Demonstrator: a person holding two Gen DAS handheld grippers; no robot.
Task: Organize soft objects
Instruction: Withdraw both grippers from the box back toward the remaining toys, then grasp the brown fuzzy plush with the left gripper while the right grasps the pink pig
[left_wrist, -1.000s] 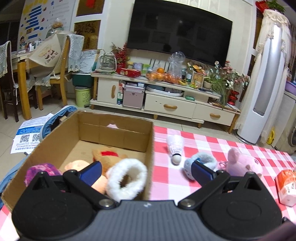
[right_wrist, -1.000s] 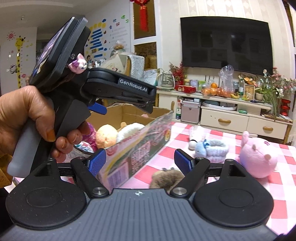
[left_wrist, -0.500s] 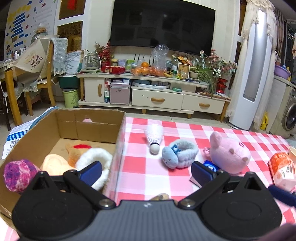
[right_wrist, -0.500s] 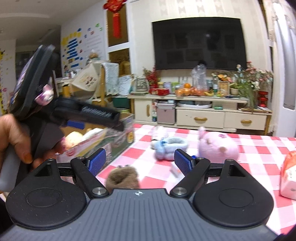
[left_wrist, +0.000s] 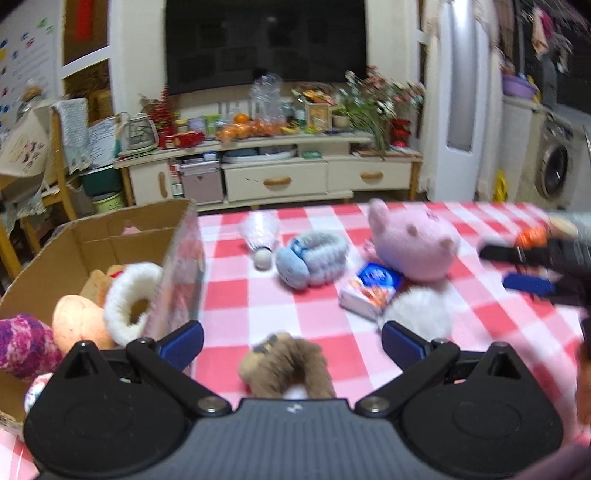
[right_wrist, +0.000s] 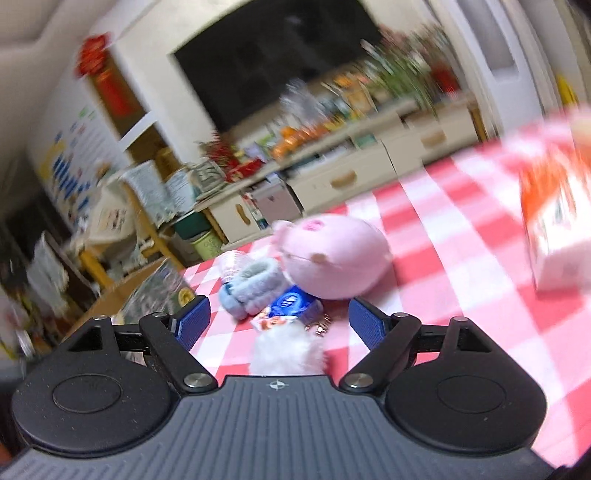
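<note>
Soft toys lie scattered on the checked tablecloth (left_wrist: 229, 295): a brown plush (left_wrist: 291, 365) sits between the left gripper's (left_wrist: 291, 341) wide-apart fingers, a white fluffy ball (right_wrist: 288, 350) between the right gripper's (right_wrist: 279, 319) spread fingers, the pink pig (right_wrist: 332, 258) at 12 o'clock, and the cardboard box (left_wrist: 74, 254) at 9 o'clock.

Home living room. Straight ahead of the hand-held gripper: wall-mounted TV (left_wrist: 266, 40) over a cream TV cabinet (left_wrist: 273, 173) with drawers, its top cluttered with oranges (left_wrist: 251, 127), a kettle (left_wrist: 138, 129) and flowers (left_wrist: 376, 96). Ahead-left: wooden dining chair (left_wrist: 61, 155) with a lace cover, kids' wall stickers (left_wrist: 22, 62). Ahead-right: standing air conditioner (left_wrist: 460, 96); far right, washing machine (left_wrist: 554, 170). Close in front: tabletop (left_wrist: 332, 325) with red-white checked cloth. Red hanging decoration (right_wrist: 103, 74) shows in the blurred right wrist view.
</note>
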